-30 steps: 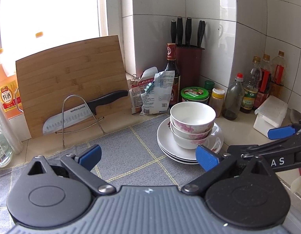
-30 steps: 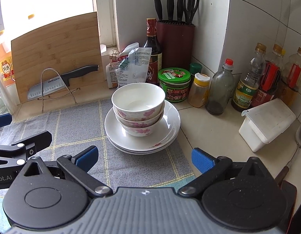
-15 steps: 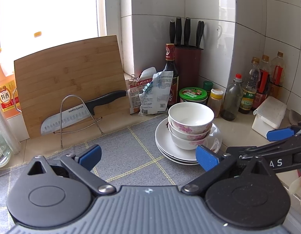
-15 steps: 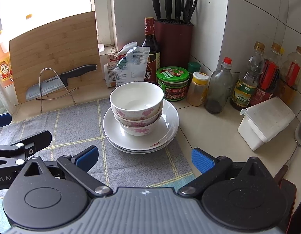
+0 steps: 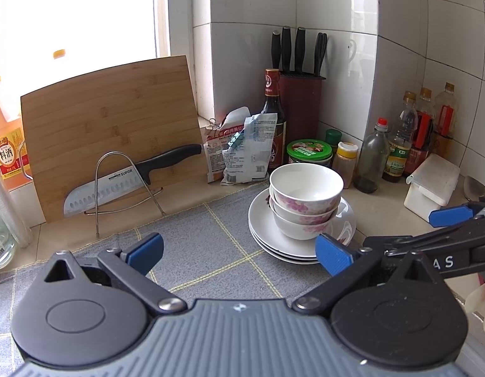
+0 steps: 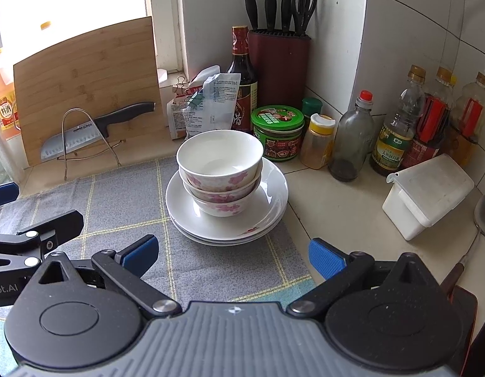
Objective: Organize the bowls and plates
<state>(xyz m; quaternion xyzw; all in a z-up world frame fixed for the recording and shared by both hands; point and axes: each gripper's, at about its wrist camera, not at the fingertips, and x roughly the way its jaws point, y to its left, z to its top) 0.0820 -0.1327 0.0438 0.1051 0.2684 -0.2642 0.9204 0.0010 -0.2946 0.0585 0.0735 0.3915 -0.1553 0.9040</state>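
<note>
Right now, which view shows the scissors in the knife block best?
The right wrist view: the scissors show both handle loops above the knife block. The left wrist view shows them edge-on, like another dark handle.

Glossy ceramic bowls (image 6: 219, 169), woven mat (image 6: 123, 201)

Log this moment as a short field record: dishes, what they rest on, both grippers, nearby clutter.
dishes: three nested floral bowls stacked on a pile of white plates
support: plates sit at the right edge of the grey checked mat
left gripper: open, empty, short of the stack
right gripper: open, empty, facing the stack
behind stack: green-lidded jar, dark sauce bottle, knife block
left side: cutting board leaning upright, knife on a wire stand
right side: white lidded box
</note>
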